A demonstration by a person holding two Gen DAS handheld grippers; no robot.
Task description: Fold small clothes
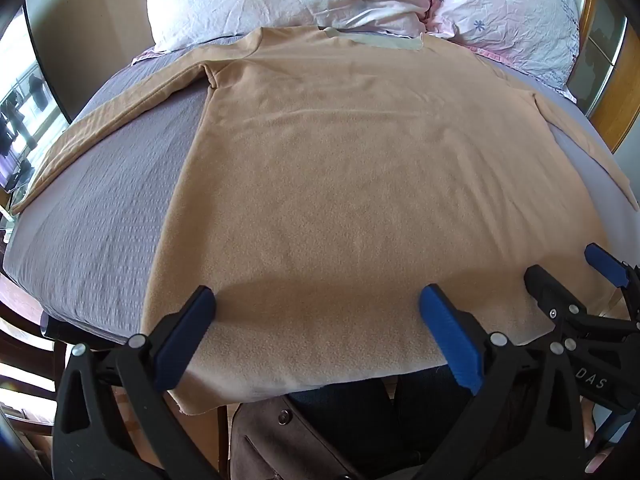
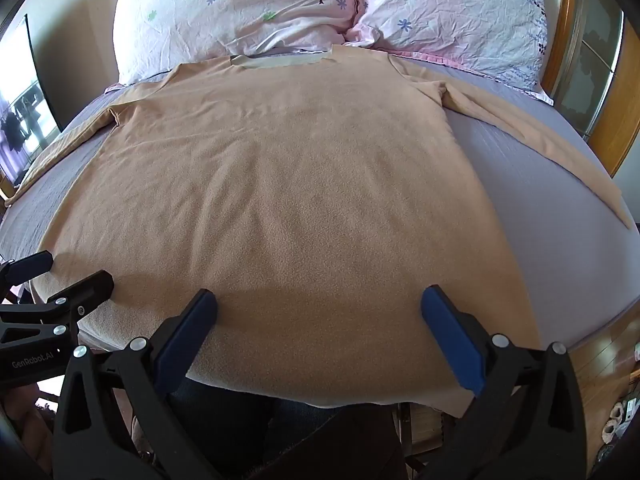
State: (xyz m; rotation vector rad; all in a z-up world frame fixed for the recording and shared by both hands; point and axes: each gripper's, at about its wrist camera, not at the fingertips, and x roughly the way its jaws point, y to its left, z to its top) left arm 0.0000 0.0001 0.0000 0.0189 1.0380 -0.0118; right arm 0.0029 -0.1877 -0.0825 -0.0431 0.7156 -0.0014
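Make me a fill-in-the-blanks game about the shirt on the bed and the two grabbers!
1. The tan shirt lies spread flat on a ____ bedsheet.
2. Both sleeves are spread out, so the shirt is not yet ____.
3. The left gripper and the right gripper both have their fingers ____.
4. Beyond the collar lie two flowery ____.

Missing words: purple; folded; open; pillows
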